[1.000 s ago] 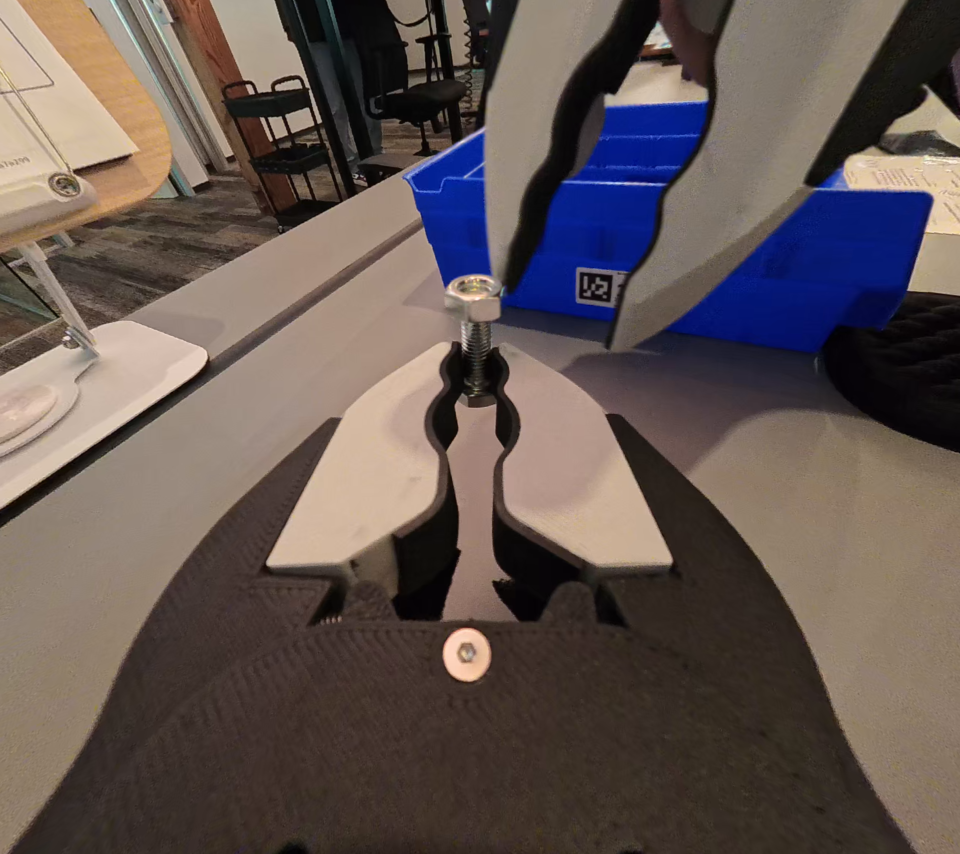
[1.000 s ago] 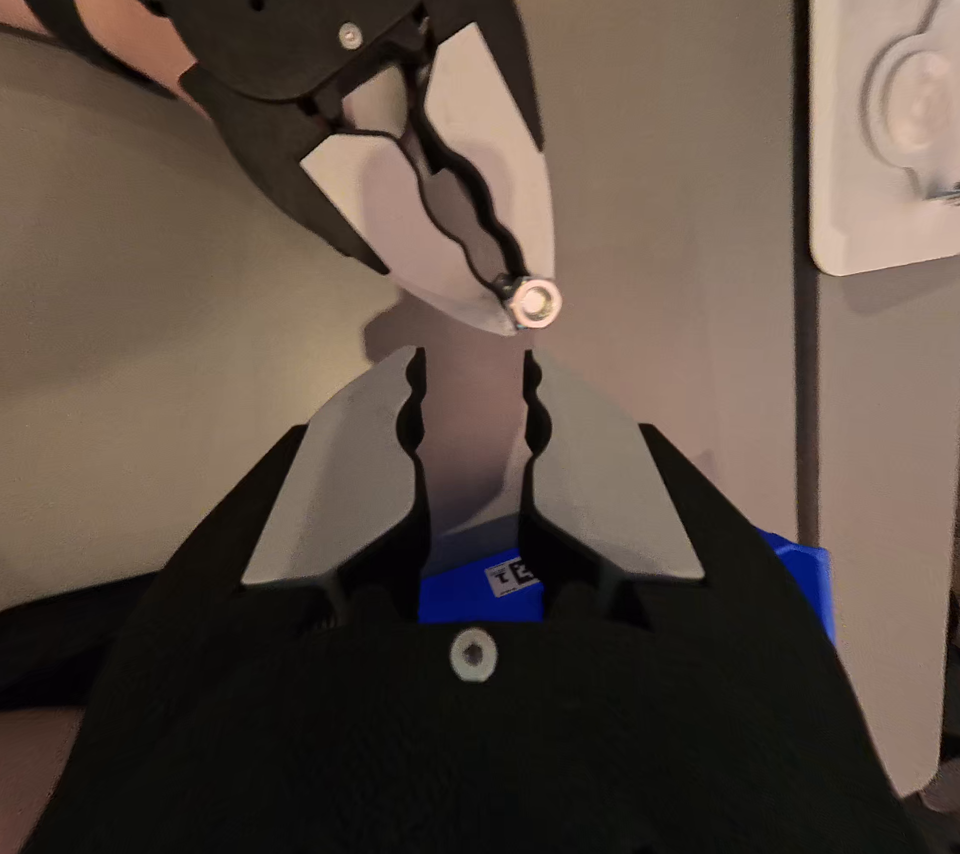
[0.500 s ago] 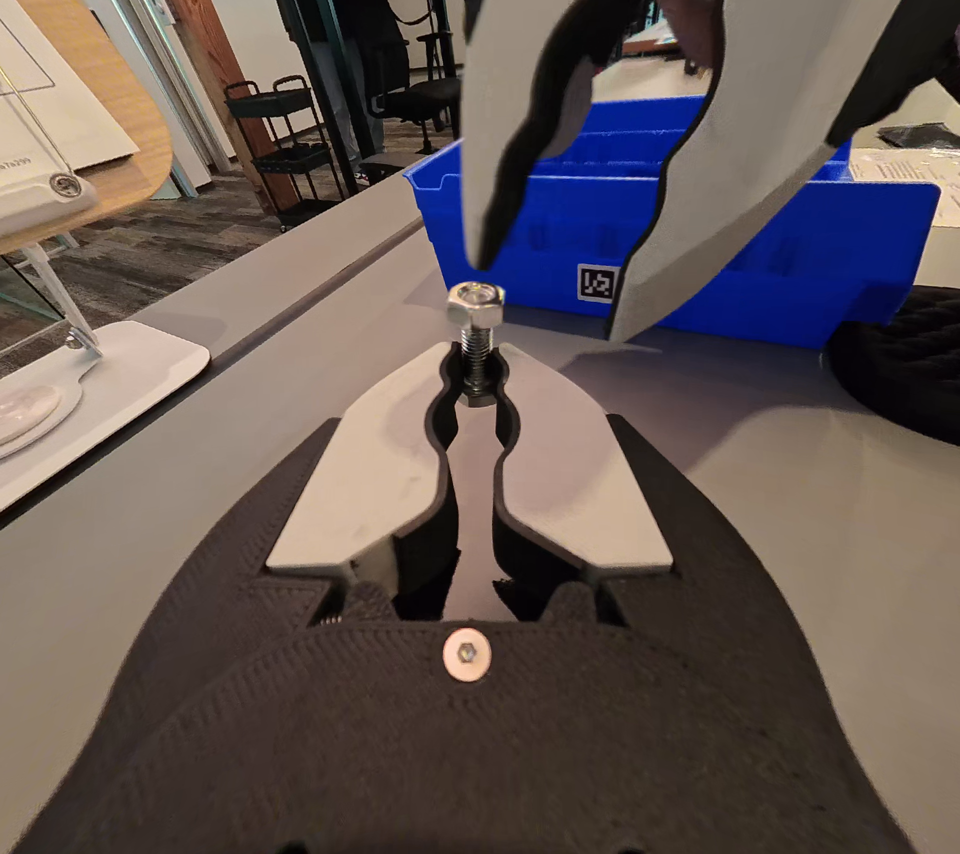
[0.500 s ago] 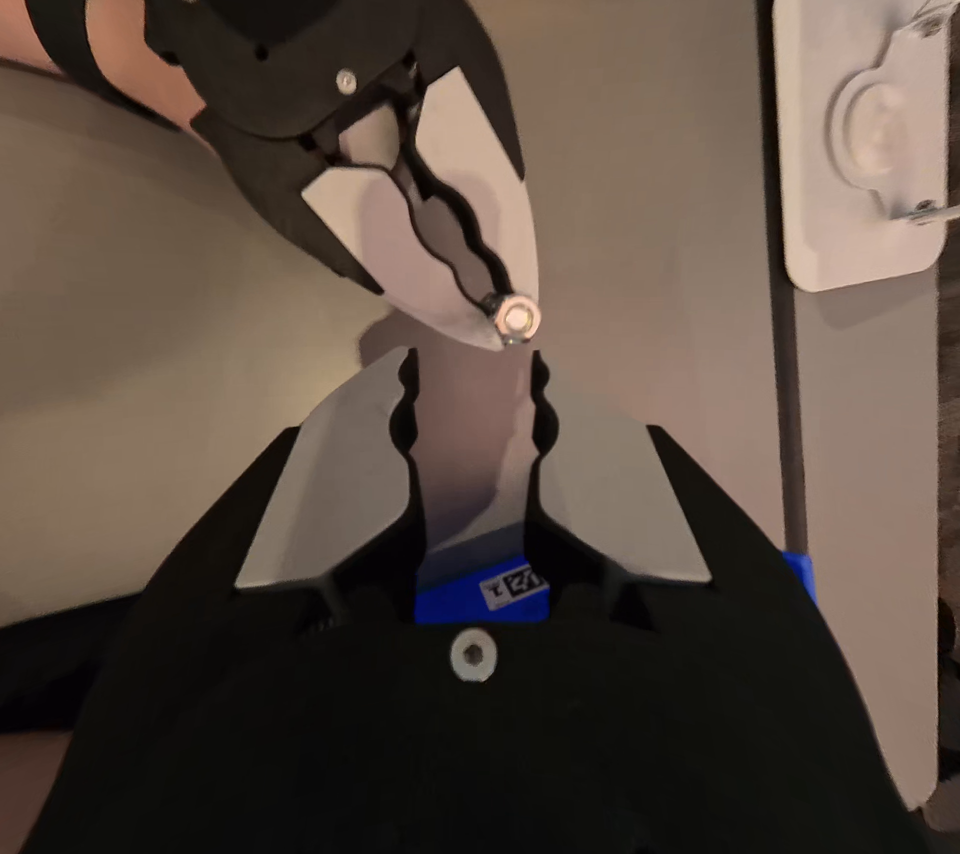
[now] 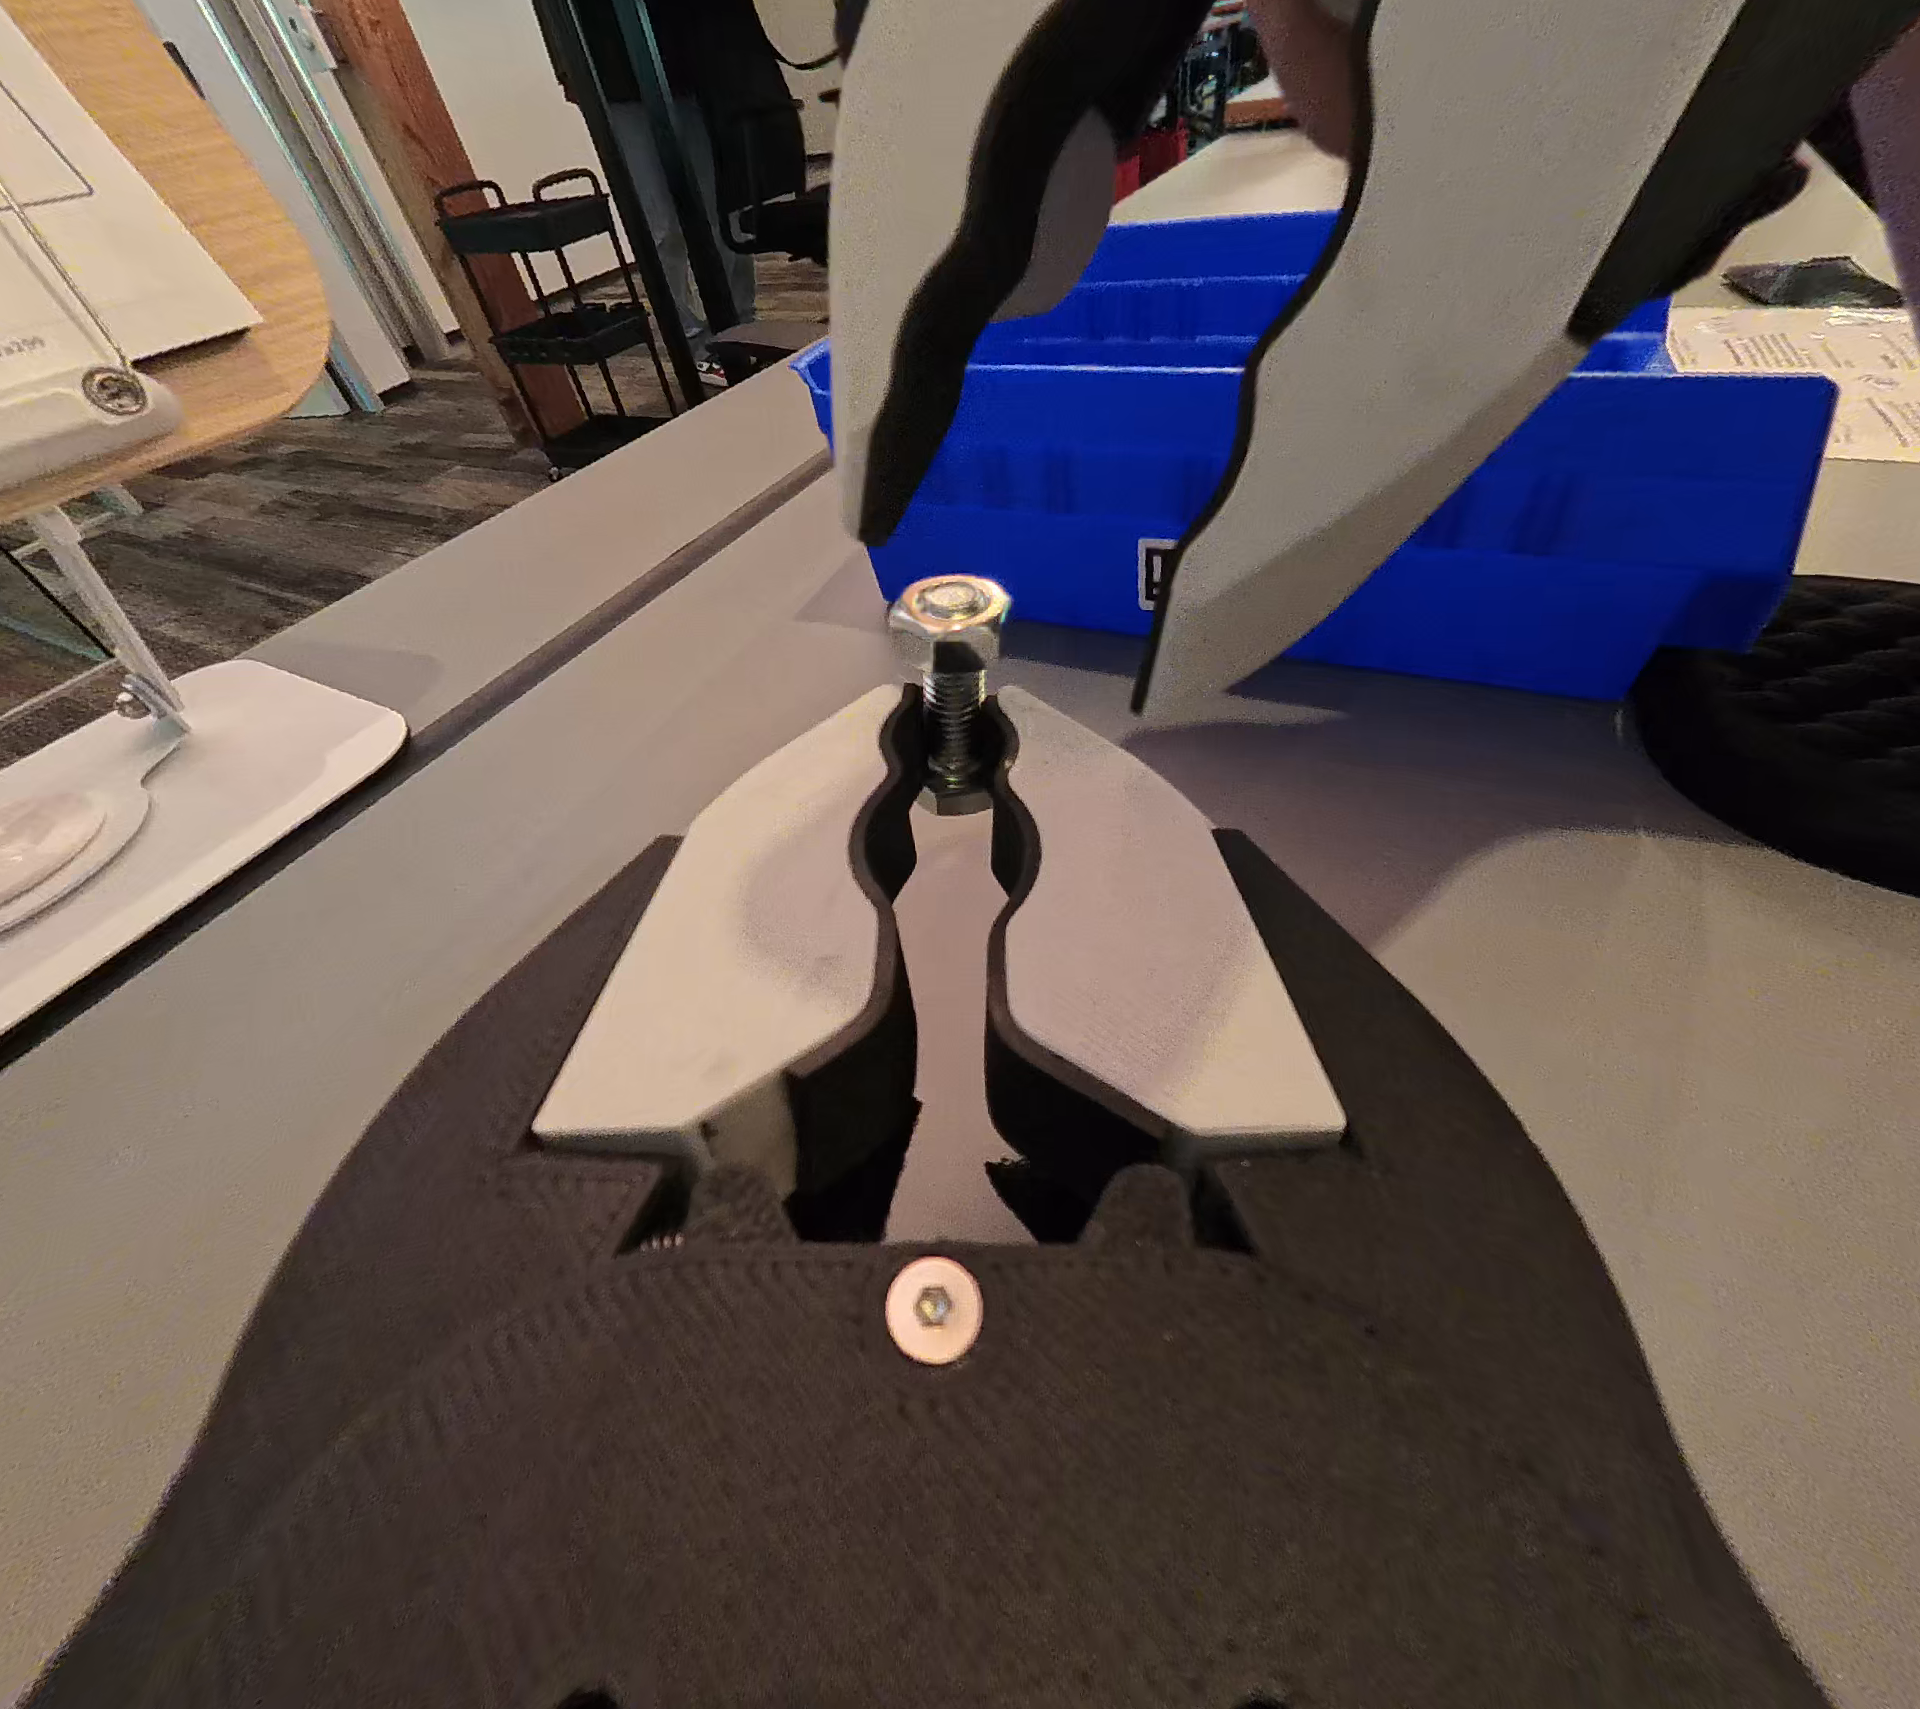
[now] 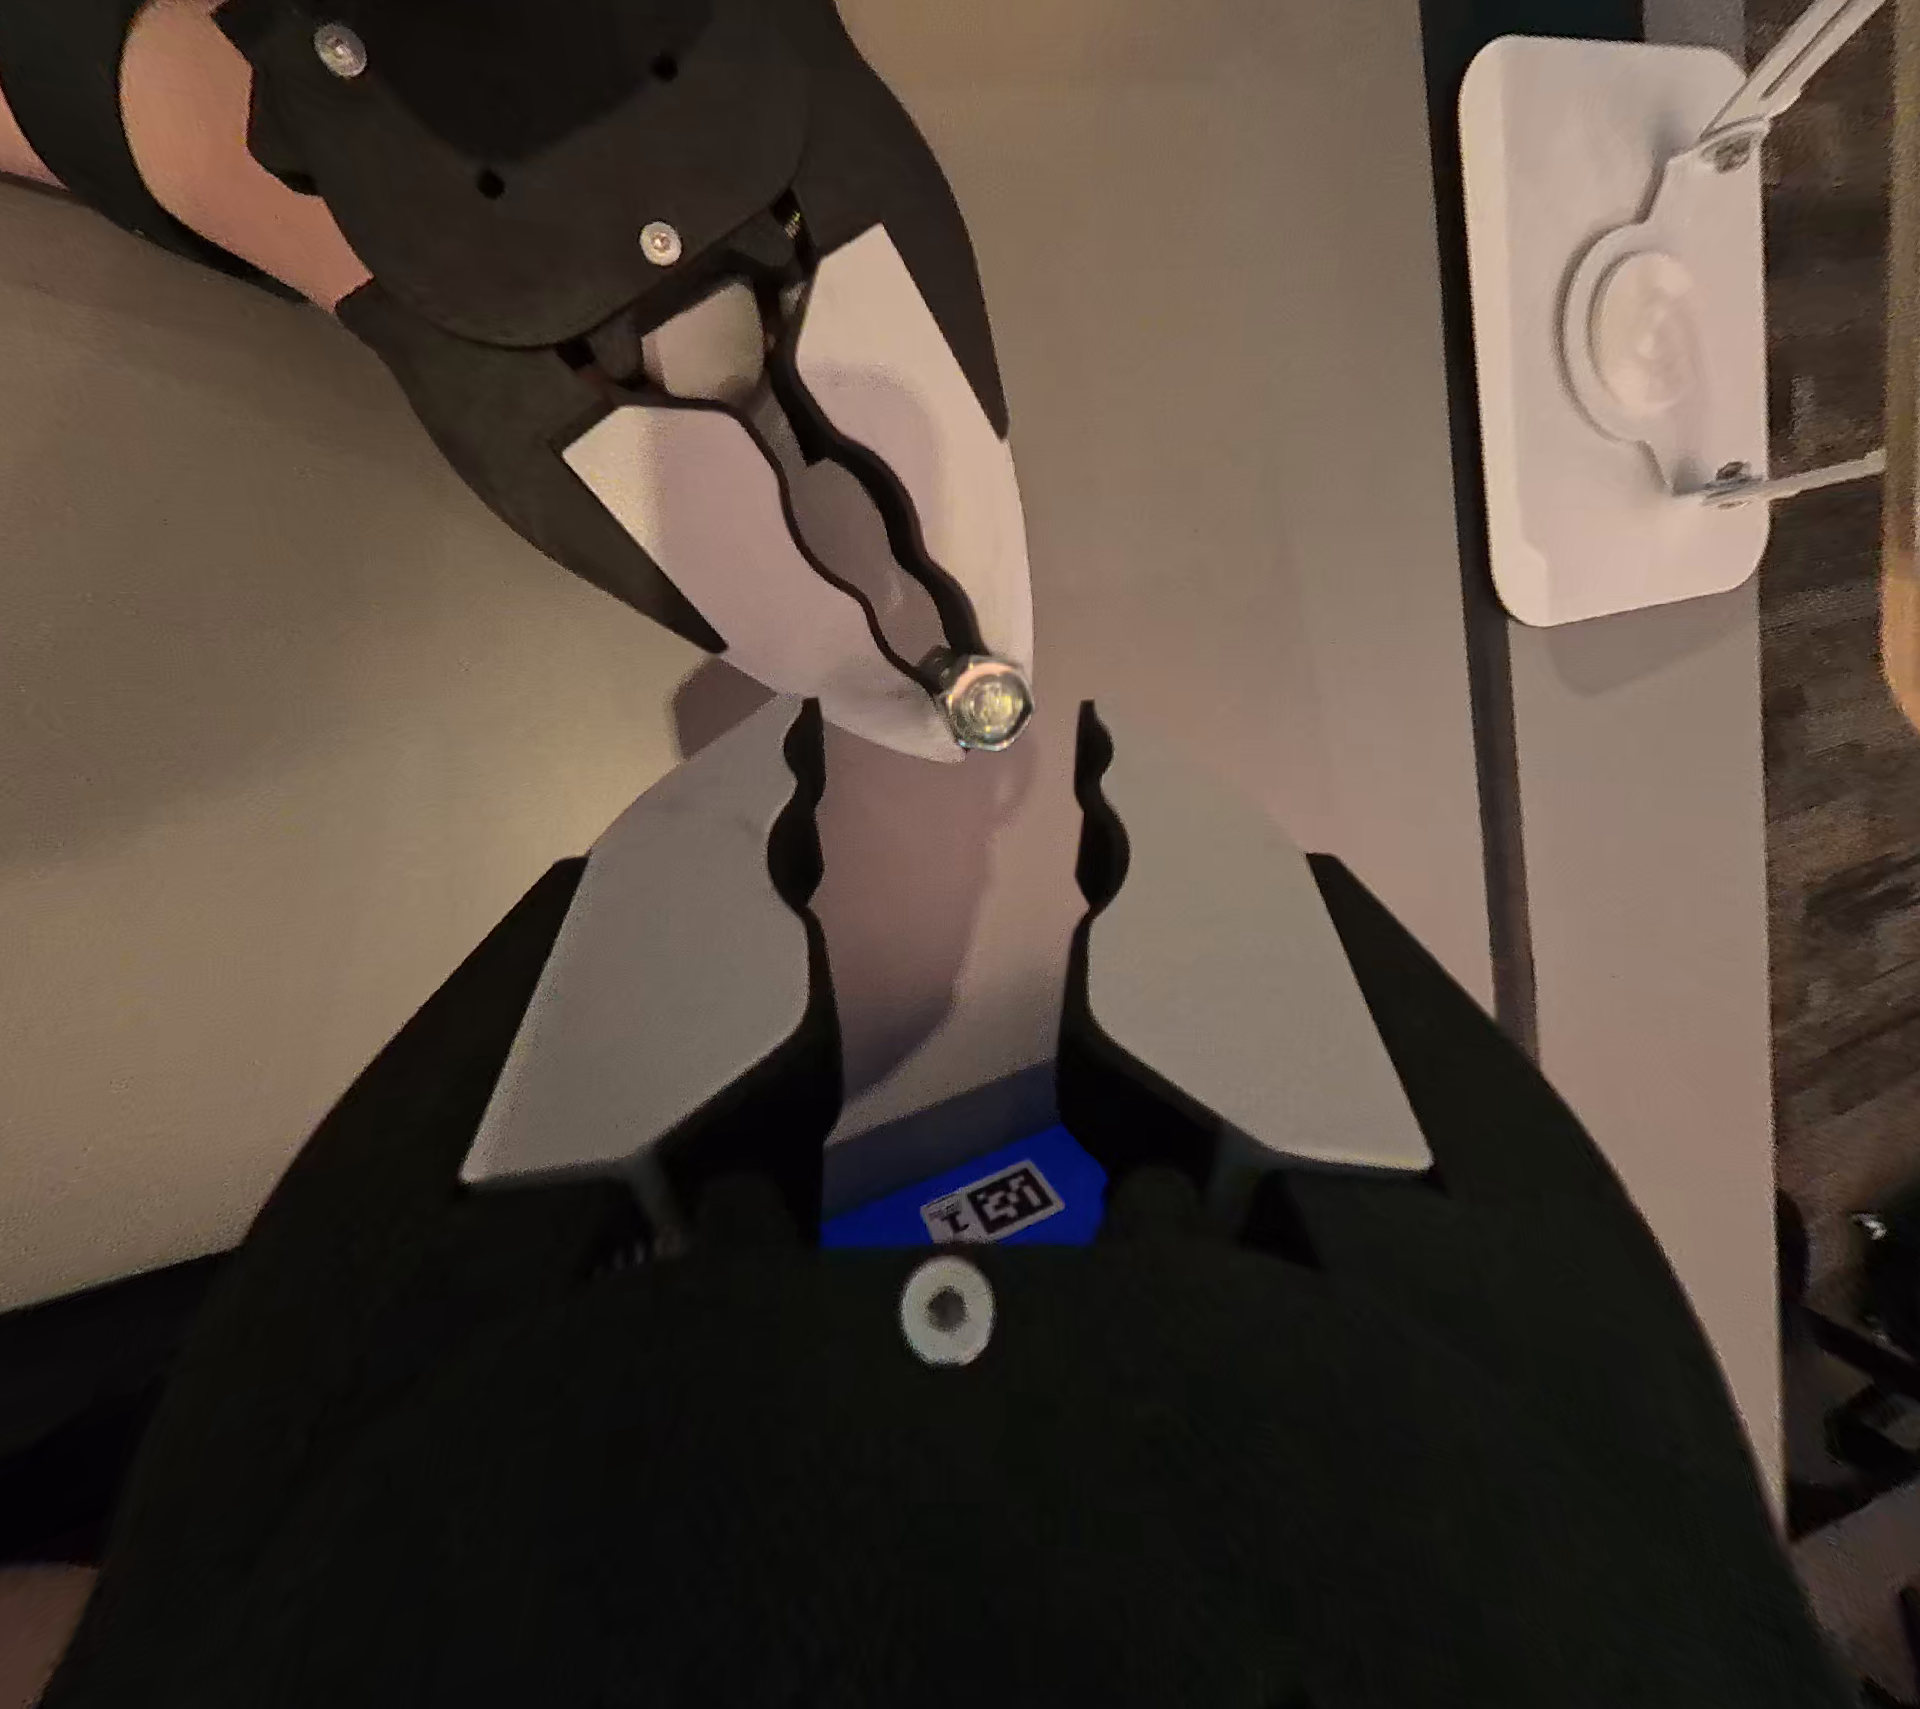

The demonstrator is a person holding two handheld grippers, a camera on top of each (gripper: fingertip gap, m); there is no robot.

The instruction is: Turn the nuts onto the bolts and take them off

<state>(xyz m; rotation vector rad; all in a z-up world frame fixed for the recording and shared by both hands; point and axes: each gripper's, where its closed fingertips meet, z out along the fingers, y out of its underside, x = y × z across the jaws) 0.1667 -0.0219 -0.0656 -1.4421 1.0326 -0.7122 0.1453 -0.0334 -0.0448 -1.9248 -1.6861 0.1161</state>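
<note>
1. Left gripper (image 5: 951, 750): fingers clamped on the bolt (image 5: 948, 737) shank, holding it upright above the worktop (image 5: 1558, 1088) so its top is reachable.
2. Nut (image 5: 948, 620): seated at the bolt's upper end, exposed for turning.
3. Right gripper (image 5: 1003, 620): fingers spread and empty, poised just above the nut, apparently to grip it.
4. Blue bin (image 5: 1507, 516): behind, on the worktop.

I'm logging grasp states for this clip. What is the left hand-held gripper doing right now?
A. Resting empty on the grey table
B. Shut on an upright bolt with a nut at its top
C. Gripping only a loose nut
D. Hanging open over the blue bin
B: the left hand-held gripper is shut on the threaded shank of the upright bolt, whose nut sits at the top.
</note>
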